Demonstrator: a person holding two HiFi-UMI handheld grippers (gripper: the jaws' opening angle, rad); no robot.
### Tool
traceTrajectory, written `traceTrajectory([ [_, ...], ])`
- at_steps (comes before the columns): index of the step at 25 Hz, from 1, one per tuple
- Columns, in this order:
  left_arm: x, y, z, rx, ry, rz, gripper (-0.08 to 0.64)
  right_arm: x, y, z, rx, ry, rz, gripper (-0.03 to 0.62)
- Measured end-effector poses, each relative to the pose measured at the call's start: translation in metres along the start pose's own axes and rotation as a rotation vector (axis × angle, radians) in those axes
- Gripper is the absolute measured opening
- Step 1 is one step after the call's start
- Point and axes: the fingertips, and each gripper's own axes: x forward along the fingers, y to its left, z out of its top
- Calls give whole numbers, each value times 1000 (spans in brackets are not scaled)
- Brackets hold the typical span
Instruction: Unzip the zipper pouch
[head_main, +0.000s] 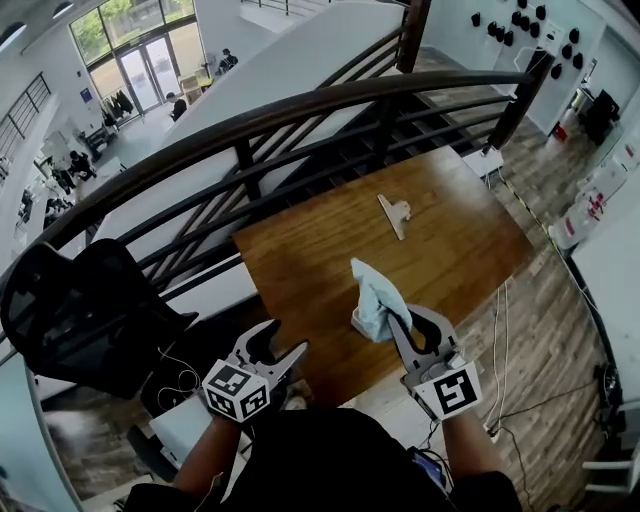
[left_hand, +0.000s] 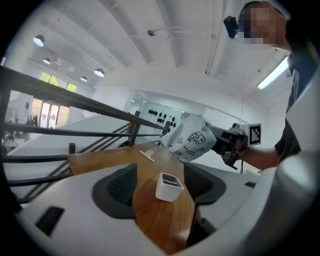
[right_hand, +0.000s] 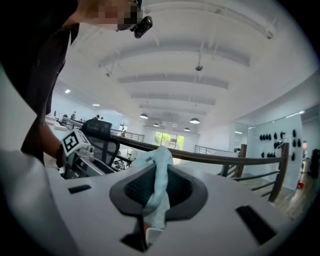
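Note:
The zipper pouch (head_main: 378, 298) is light blue fabric with a printed pattern. It hangs in the air above the near edge of the wooden table (head_main: 470, 250). My right gripper (head_main: 416, 326) is shut on the pouch, and the cloth bunches between its pads (right_hand: 157, 165). In the left gripper view the pouch (left_hand: 190, 139) shows at upper right, held out by the right gripper (left_hand: 231, 144). My left gripper (head_main: 284, 340) stands open at lower left, apart from the pouch, with nothing in its jaws. The zipper itself I cannot make out.
A small white open box (left_hand: 169, 186) sits on the table near its front edge. A flat wooden clip (head_main: 395, 213) lies farther back. A dark curved railing (head_main: 300, 110) runs behind the table. A black mesh chair (head_main: 80, 310) stands at the left.

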Motion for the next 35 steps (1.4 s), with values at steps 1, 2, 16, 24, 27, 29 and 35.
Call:
traceTrajectory([
  [1, 1, 2, -1, -26, 3, -25, 299, 0, 8, 5, 5, -16, 24, 38],
  [2, 2, 4, -1, -56, 2, -51, 299, 0, 16, 8, 13, -27, 45, 38],
  [16, 52, -5, 10, 95, 59, -328, 299, -25, 73, 18, 40, -9, 322, 38],
  [24, 67, -30, 1, 313, 168, -432, 299, -35, 75, 10, 62, 16, 389, 38],
  [27, 75, -36, -1, 302, 185, -470, 299, -38, 74, 9, 77, 10, 398, 38],
  [29, 78, -41, -2, 292, 193, -489, 299, -39, 72, 7, 82, 15, 398, 38],
  [35, 80, -55, -11, 285, 224, -539, 296, -42, 71, 4, 79, 19, 422, 38],
])
